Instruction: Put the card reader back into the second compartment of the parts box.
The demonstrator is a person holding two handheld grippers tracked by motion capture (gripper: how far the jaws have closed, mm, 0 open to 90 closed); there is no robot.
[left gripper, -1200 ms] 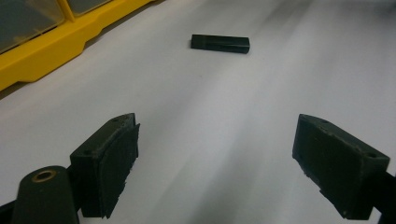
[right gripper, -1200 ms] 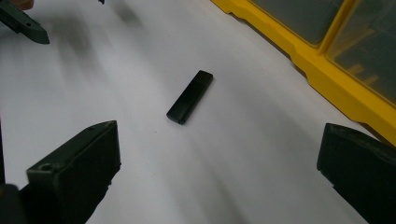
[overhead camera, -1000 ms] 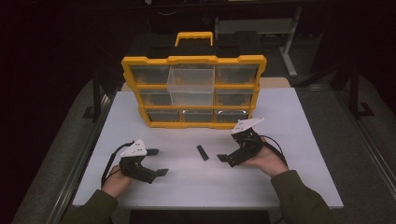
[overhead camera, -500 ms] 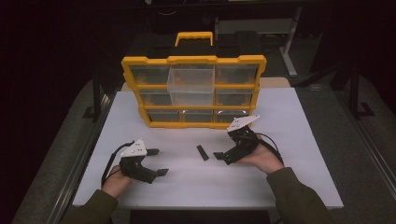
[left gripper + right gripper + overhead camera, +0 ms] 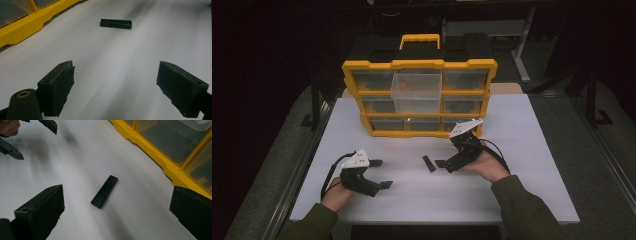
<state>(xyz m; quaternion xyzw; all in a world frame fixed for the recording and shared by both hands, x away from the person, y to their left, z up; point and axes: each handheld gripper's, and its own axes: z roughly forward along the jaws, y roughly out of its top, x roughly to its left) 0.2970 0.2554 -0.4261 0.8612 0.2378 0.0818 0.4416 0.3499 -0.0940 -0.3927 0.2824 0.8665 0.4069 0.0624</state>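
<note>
- Yellow organizer (image 5: 419,97) stands at twelve o'clock on the white surface (image 5: 522,190); its clear drawers' contents cannot be told.
- Black bar (image 5: 428,163) lies flat mid-surface, at nine o'clock of the right tool (image 5: 447,159), jaws apart.
- Left tool (image 5: 379,173), jaws apart, sits at seven o'clock.
- Right gripper view shows the bar (image 5: 104,191) between its jaws, ahead.

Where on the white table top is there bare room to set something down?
Bare: the white table top right of the right gripper, the near strip between both hands, and the left edge beside the left gripper. Crowded: around the small black bar and along the yellow organizer front.
</note>
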